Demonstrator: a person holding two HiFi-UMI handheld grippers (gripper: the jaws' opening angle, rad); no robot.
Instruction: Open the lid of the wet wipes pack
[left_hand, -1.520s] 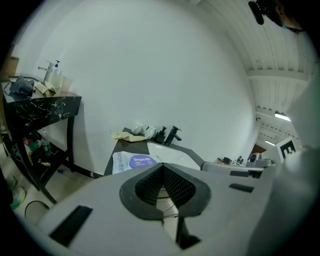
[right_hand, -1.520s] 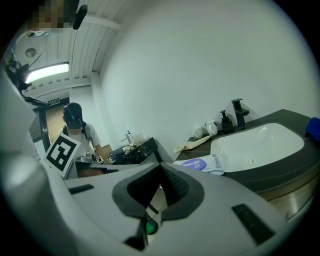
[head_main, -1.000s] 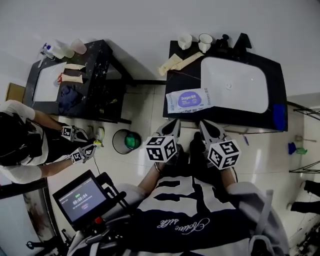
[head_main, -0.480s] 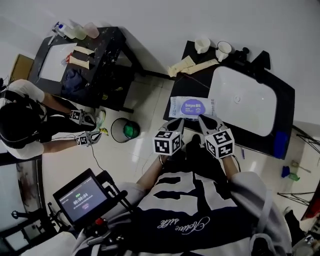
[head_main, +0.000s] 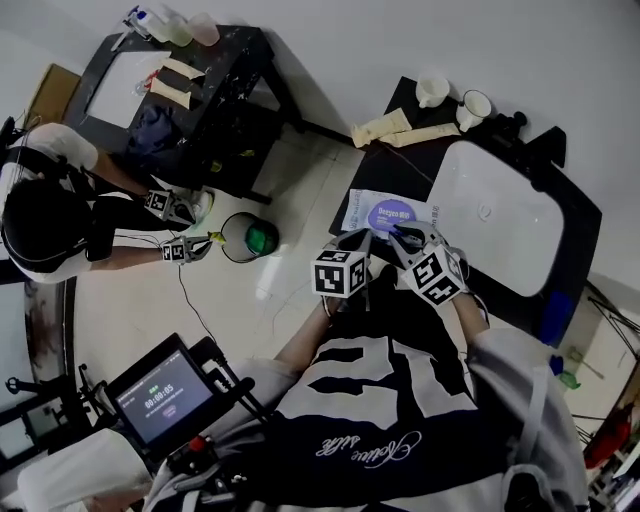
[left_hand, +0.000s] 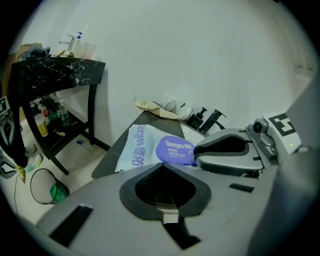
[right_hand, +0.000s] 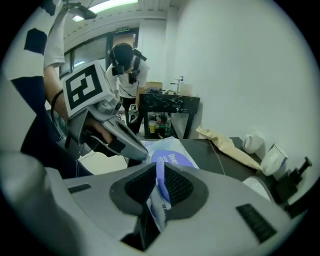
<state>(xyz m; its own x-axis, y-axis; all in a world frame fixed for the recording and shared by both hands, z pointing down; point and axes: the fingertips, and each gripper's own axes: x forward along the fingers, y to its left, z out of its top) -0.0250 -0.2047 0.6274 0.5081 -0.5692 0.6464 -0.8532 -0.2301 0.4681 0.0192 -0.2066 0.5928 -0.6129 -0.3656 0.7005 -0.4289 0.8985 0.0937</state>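
Observation:
The wet wipes pack (head_main: 385, 212) lies flat on the black counter (head_main: 372, 178), left of the sink; it is white-blue with a round purple lid (left_hand: 172, 149). My right gripper (head_main: 402, 236) reaches over the pack's near edge. In the right gripper view it (right_hand: 156, 186) is shut on the lid's (right_hand: 173, 159) near edge, and a purple and white flap runs between the pads. My left gripper (head_main: 361, 241) hovers just left of it at the pack's near edge. It (left_hand: 161, 169) is shut with nothing between its pads.
A white sink basin (head_main: 495, 215) fills the counter's right part, with a black tap (head_main: 515, 125), two mugs (head_main: 432, 90) and beige paper bags (head_main: 400, 130) behind. On the floor to the left stands a bin (head_main: 248, 238). Another person (head_main: 60, 215) works at a second black table (head_main: 205, 95).
Both grippers have moved forward from in front of the counter onto the pack's near edge. The right gripper has shut on the lid's edge. The head view has swung to the right.

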